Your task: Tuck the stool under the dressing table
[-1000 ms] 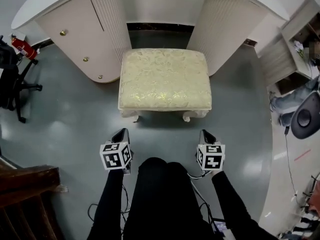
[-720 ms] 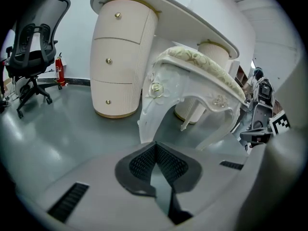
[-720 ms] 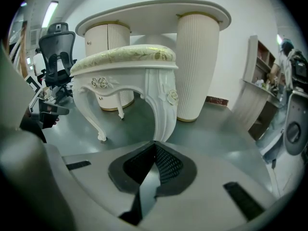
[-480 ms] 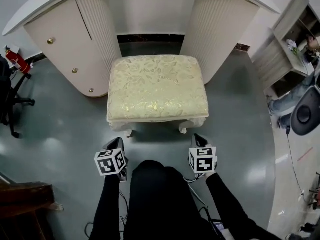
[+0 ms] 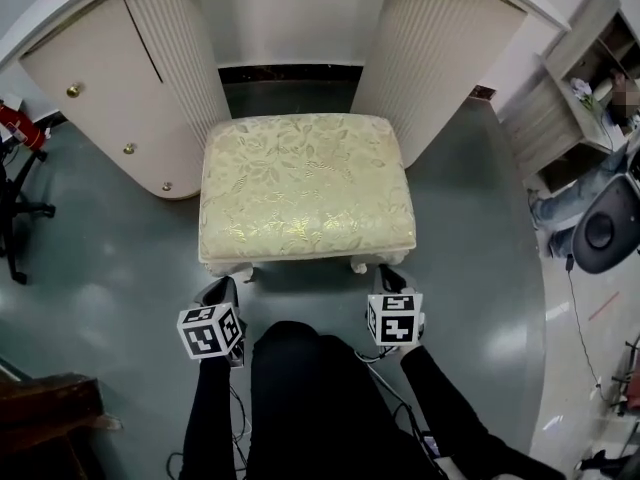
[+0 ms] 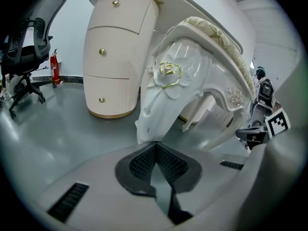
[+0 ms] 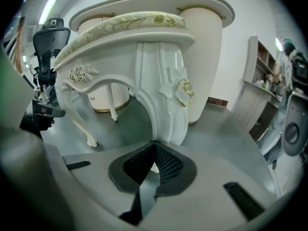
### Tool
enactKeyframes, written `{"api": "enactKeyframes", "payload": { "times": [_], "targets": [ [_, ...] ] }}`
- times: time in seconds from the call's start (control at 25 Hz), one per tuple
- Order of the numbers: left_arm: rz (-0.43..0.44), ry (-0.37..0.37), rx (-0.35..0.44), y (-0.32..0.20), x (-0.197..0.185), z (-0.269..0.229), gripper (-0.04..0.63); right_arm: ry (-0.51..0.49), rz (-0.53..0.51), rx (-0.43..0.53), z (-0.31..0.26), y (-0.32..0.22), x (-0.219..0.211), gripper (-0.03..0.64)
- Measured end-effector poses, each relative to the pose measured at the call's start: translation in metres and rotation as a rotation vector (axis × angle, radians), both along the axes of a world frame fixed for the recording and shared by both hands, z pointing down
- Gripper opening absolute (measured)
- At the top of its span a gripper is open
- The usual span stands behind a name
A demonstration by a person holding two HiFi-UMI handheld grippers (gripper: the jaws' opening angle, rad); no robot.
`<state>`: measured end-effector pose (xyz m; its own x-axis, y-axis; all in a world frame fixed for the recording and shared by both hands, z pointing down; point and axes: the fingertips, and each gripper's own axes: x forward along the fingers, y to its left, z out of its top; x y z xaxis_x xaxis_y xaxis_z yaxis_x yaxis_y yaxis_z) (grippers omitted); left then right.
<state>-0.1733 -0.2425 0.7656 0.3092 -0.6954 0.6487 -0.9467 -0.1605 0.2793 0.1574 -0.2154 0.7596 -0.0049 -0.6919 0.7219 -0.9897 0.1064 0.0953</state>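
Observation:
The stool (image 5: 305, 188), with a cream floral cushion and white carved legs, stands on the grey floor in front of the dressing table's (image 5: 290, 8) kneehole, its back edge between the two ribbed pedestals. My left gripper (image 5: 215, 293) is low at the stool's near-left corner. In the left gripper view its jaws are shut, tips (image 6: 155, 143) against the carved leg (image 6: 161, 100). My right gripper (image 5: 388, 278) is at the near-right corner, also shut, tips (image 7: 155, 142) against the other front leg (image 7: 166, 95).
A drawer pedestal (image 5: 100, 98) stands left of the kneehole and a ribbed one (image 5: 430, 58) right. A black office chair (image 5: 15, 188) and a fire extinguisher (image 5: 12, 123) are far left. A shelf unit (image 5: 570, 98) and a seated person's legs (image 5: 575, 198) are at right.
Both grippers have moved forward and lower, from short of the stool up to its front legs. The view has shifted, and the stool seems a little deeper between the pedestals.

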Motion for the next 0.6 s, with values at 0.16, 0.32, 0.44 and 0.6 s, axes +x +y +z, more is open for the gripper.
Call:
{"api": "enactKeyframes", "payload": {
  "times": [0.16, 0.32, 0.44, 0.6],
  "targets": [
    [0.009, -0.006, -0.006, 0.002, 0.003, 0.004, 0.008, 0.002, 0.007, 0.001, 0.004, 0.001, 0.001, 0.005],
    [0.027, 0.000, -0.027, 0.000, 0.004, 0.009, 0.008, -0.031, 0.029, -0.014, 0.009, 0.001, 0.001, 0.005],
    [0.022, 0.002, -0.041, 0.002, 0.003, 0.015, 0.008, -0.049, 0.034, -0.016, 0.011, 0.000, -0.001, 0.005],
    [0.005, 0.012, -0.032, -0.003, 0.002, 0.016, 0.008, -0.044, 0.020, 0.003, 0.011, -0.005, 0.000, 0.005]
  ]
}}
